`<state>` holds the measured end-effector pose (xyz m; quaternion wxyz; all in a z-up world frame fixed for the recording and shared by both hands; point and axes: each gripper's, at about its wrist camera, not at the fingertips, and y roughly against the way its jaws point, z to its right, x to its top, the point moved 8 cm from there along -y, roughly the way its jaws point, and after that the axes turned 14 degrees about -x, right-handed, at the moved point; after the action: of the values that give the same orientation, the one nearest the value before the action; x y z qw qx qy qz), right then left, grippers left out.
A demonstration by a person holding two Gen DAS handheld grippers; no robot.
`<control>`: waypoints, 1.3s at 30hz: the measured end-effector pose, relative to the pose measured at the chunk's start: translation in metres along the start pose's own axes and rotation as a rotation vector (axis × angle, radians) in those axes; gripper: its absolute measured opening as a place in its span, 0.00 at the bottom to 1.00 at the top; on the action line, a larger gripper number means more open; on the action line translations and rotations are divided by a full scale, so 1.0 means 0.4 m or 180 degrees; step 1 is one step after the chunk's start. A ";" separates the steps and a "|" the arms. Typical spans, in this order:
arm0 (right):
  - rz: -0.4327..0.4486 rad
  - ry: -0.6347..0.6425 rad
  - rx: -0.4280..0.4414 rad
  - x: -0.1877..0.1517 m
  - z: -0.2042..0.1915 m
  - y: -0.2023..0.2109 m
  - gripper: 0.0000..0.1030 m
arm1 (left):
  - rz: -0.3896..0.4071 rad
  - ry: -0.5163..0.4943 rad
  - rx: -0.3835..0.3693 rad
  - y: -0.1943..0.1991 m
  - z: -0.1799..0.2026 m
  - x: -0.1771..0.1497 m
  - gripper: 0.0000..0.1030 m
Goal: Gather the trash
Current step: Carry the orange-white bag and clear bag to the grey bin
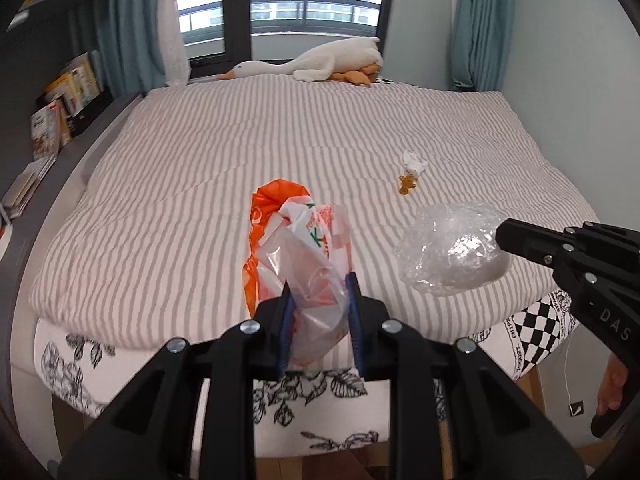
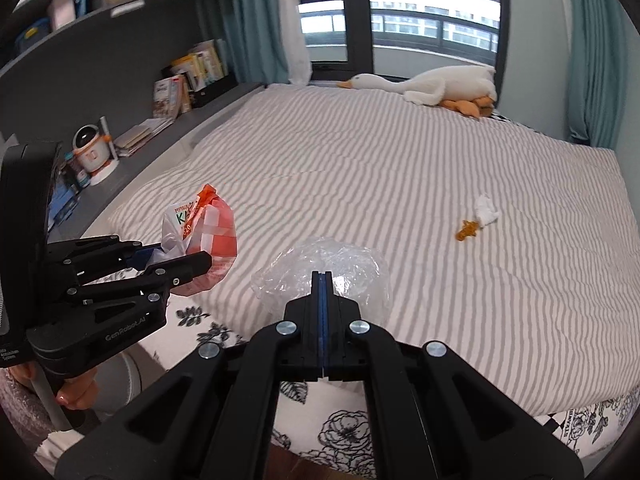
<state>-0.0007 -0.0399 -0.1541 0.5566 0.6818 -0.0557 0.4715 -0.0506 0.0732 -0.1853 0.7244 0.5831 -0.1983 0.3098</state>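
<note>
My left gripper [image 1: 320, 284] is shut on an orange-and-white plastic bag [image 1: 296, 240] and holds it over the bed's near edge; the bag also shows in the right wrist view [image 2: 208, 236]. My right gripper [image 2: 322, 276] is shut on a crumpled clear plastic wrap [image 2: 320, 268] at the near edge of the striped bed; the wrap also shows in the left wrist view [image 1: 452, 252]. Farther right on the bed lie a crumpled white tissue [image 1: 414, 160] and a small orange-brown scrap [image 1: 407, 185], both also in the right wrist view: tissue [image 2: 486, 209], scrap [image 2: 467, 231].
A white plush goose [image 1: 320, 62] lies at the bed's far end by the window. A grey shelf with books [image 2: 188, 84] and a small toy robot [image 2: 91, 152] runs along the left side. A floral sheet [image 1: 304, 396] hangs over the near edge.
</note>
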 end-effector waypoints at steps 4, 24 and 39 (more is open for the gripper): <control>0.0051 0.0273 0.0350 -0.045 -0.142 0.058 0.00 | 0.0076 0.0325 0.0318 0.140 -0.062 -0.127 0.23; 0.0052 0.1486 0.1795 -0.272 -1.058 0.382 0.00 | 0.0410 0.1537 0.1620 0.845 -0.485 -0.654 0.24; 0.0085 0.1702 0.1832 -0.371 -1.497 0.526 0.03 | 0.0362 0.1520 0.1601 1.065 -0.702 -0.877 0.24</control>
<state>-0.5564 0.3006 -0.1487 0.3313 0.6623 0.2169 0.6360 -0.6170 0.3231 -0.1732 0.5656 0.6424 0.0269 0.5164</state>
